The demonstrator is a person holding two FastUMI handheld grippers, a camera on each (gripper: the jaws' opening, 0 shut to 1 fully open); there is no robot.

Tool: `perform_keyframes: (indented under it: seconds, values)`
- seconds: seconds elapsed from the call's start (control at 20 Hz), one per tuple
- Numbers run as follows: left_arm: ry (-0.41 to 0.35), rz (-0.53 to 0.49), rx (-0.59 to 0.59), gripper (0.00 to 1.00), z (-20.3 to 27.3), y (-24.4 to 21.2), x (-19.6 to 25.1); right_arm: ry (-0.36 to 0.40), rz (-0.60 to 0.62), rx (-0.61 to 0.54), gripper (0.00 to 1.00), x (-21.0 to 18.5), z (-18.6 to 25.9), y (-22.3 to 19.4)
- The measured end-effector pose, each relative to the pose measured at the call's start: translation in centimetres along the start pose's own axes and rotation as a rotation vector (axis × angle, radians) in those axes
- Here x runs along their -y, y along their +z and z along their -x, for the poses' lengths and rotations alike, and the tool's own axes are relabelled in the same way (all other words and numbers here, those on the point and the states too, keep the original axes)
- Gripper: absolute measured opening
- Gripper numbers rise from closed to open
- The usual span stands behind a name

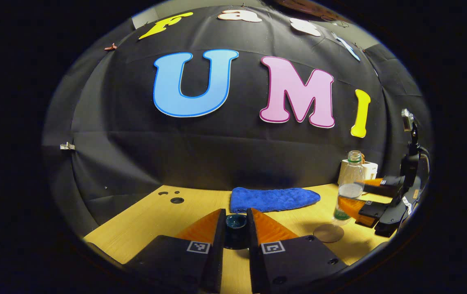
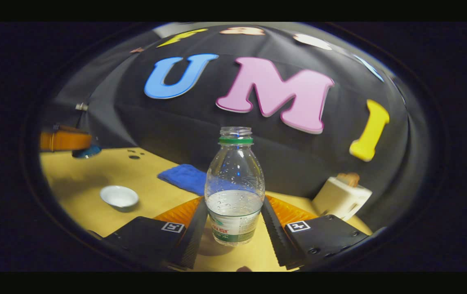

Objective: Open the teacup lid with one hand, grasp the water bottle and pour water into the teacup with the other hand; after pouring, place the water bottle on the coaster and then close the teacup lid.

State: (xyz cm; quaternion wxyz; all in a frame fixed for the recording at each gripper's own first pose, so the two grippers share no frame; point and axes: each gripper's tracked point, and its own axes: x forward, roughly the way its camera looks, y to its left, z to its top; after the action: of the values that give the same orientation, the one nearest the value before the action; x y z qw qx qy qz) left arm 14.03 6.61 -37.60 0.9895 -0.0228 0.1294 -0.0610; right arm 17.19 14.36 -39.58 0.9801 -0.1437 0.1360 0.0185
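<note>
2 claws are at work over the wooden table [image 1: 143, 222]. The left claw [image 1: 236, 222] has its fingers drawn in close on a dark teal lid [image 1: 236, 221], which sits right between the fingertips; both appear to press its sides, and it seems to be lifted off the table. Seen from the right gripper view, that same lid [image 2: 86, 152] hangs at the far left under the other claw's fingers, raised clear of the table, and the white teacup [image 2: 119, 196] stands uncovered below it and nearer to the right claw. The right claw [image 2: 235, 220] is partly spread, its 2 fingers touching either side of the clear water bottle [image 2: 235, 192], which stands upright between them, uncapped, with water in its lower part. Whether the bottle's base rests on the table I cannot tell. In the left gripper view the bottle [image 1: 349, 185] is far off to the right, held by the right claw, and a round brown coaster [image 1: 328, 233] lies just in front of it. Beyond the left claw's fingertips lies a blue cloth [image 1: 272, 199]. Behind the bottle stands a white box [image 2: 341, 197].
</note>
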Motion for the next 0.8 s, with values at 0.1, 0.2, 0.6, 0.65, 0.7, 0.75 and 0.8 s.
perform_keyframes:
  seconds: [0.1,0.2,0.6,0.65,0.7,0.75,0.8]
  values:
    - [0.011,0.005,0.001,0.34,0.1,-0.1,-0.6,-0.029,0.235,-0.019,0.75,0.2,-0.2,0.3]
    - [0.024,0.008,0.004,0.31,0.3,-0.1,-1.2,-0.029,0.447,-0.032,0.75,-0.2,-0.9,0.0]
    - [0.057,0.023,-0.025,0.3,1.3,-1.8,-3.3,0.062,0.773,-0.038,0.75,-3.5,0.1,-0.5]
    - [0.061,0.02,-0.026,0.31,1.3,-2.0,-3.6,0.07,0.808,-0.033,0.75,-4.0,0.1,-0.6]
    - [0.065,0.017,-0.028,0.31,1.4,-2.1,-3.9,0.073,0.844,-0.026,0.75,-4.4,0.0,-0.6]
    - [0.068,0.017,-0.029,0.31,1.4,-2.1,-4.1,0.075,0.875,-0.018,0.75,-4.9,0.1,-0.5]
    - [0.072,0.019,-0.027,0.27,1.5,-2.1,-4.4,0.081,0.902,-0.013,0.75,-5.4,0.0,-0.6]
